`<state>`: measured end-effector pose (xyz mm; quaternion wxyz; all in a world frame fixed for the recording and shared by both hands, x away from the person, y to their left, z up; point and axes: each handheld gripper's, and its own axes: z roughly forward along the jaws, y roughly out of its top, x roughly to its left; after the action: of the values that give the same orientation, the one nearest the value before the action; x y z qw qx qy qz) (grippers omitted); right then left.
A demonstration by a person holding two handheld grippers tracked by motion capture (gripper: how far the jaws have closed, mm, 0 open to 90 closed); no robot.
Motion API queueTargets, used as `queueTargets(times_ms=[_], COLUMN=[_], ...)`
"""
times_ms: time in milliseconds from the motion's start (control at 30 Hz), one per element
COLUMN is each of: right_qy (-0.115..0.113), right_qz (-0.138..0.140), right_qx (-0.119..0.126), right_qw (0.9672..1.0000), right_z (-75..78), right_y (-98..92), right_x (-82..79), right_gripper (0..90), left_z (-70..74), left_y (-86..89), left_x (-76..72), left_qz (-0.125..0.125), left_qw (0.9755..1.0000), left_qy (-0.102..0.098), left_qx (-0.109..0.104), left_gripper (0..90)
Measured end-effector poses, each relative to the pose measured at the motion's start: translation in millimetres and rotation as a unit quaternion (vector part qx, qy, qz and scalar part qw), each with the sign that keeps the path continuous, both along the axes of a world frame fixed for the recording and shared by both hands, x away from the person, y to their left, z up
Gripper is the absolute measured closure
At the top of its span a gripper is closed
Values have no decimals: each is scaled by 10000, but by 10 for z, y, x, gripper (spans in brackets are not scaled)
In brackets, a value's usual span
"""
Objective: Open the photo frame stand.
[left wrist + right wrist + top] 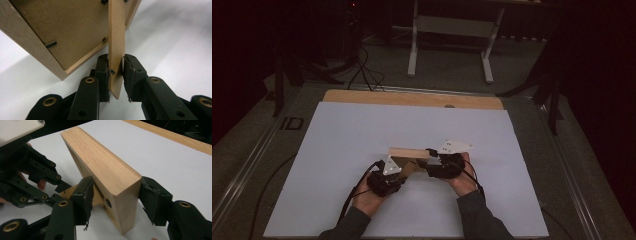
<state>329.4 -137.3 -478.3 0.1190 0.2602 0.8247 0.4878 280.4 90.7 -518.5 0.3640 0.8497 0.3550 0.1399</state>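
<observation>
Here, a person stands a deep, pale oak picture frame (408,152) on its edge near the middle of a white sheet covering the table (362,125), one black two-jaw gripper in each hand. The work looks to be setting the frame up on its fold-out stand, and by my reading it is partway done: the thin brown fibreboard easel leg (116,50) is already swung out from the frame's brown backing board (62,32), but the frame is not yet left to stand alone, so letting go of both remains. The left gripper (116,75) has its jaws nearly closed, pinching the lower end of the leg flat between the pads, the leg's tip poking out below them. The right gripper (115,195) is spread much wider, its jaws pressed against the front and back of the frame's near end, gripping the thick wooden side and steadying it upright. Small black turn-clips (51,44) show on the backing.
</observation>
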Motion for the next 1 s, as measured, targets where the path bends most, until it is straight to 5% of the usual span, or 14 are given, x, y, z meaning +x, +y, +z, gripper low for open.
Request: queueTargets(times_ms=[467, 1000], right_qy=[95, 93], right_qz=[233, 351], right_qx=[-140, -357], right_qw=[9996, 9987], right_z=[-12, -62], right_y=[17, 15], right_x=[-52, -132], right_gripper=[380, 344], left_z=[-22, -23], left_y=[35, 72], left_x=[11, -10], left_qz=[-119, -115], left_qw=[9994, 9992], left_qy=[222, 258], left_qx=[-232, -269], left_gripper=[737, 722])
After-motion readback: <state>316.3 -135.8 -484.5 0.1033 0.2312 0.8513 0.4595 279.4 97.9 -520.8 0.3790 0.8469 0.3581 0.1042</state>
